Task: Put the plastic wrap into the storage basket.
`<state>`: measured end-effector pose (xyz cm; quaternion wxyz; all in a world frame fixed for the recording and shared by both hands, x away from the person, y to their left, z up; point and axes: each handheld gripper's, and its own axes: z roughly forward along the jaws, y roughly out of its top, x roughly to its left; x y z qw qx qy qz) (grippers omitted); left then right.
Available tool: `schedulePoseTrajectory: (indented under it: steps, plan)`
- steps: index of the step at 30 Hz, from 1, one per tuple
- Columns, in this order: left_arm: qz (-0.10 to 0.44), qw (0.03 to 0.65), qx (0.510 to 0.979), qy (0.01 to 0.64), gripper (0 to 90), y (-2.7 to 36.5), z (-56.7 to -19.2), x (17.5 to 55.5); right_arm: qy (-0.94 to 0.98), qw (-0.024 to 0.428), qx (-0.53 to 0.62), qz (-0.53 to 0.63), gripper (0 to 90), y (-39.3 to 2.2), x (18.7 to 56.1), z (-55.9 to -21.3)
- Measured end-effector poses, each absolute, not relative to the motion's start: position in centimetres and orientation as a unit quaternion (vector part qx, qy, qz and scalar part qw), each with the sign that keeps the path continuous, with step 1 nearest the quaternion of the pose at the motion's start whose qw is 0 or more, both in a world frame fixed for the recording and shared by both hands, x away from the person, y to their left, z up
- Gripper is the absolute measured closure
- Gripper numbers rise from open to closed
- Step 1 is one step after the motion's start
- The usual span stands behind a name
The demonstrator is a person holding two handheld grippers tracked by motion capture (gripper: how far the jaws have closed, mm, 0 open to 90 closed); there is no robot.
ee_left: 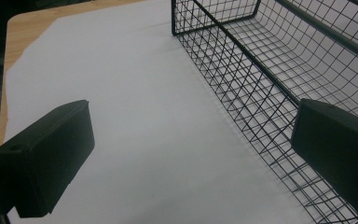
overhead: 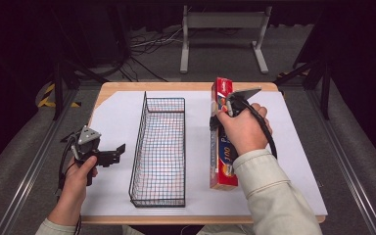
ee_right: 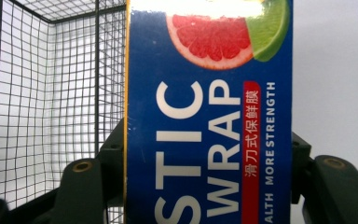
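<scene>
Jaws of the right gripper (overhead: 219, 119) clamp the plastic wrap box (overhead: 223, 147) across its width, right of centre. The wire basket (overhead: 159, 152), lying parallel, sits just left of it. The left gripper (overhead: 115, 154) waits with jaws wide and empty at lower left.

long plastic wrap box (overhead: 223, 147), blue face with white lettering and a grapefruit and lime picture, red and orange ends. lies lengthwise on the white sheet (overhead: 117, 122), right of the wire basket (overhead: 159, 196) and parallel to it, clamped across its width.

The black two-jaw left gripper (overhead: 119, 150) hovers low, jaws wide apart. The black right gripper (overhead: 216, 116) points forward, jaws clamped.
</scene>
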<state>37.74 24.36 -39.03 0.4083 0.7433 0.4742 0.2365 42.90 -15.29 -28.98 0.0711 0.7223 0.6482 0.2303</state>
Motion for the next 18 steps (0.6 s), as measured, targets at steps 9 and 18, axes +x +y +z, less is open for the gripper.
schedulePoseTrajectory:
  steps: [9, 18]
  plan:
    - [0.242, 0.405, 0.739, 0.48, 0.1, 24.5, -38.9, 37.7, 0.655, 0.07, 0.718, 0.227, 39.9, -12.7, 43.4, -28.9]
    - [0.244, 0.398, 0.741, 0.482, 0.1, 24.7, -39.2, 37.1, 0.669, 0.079, 0.703, 0.228, 39.9, -9.5, 43.8, -29.1]
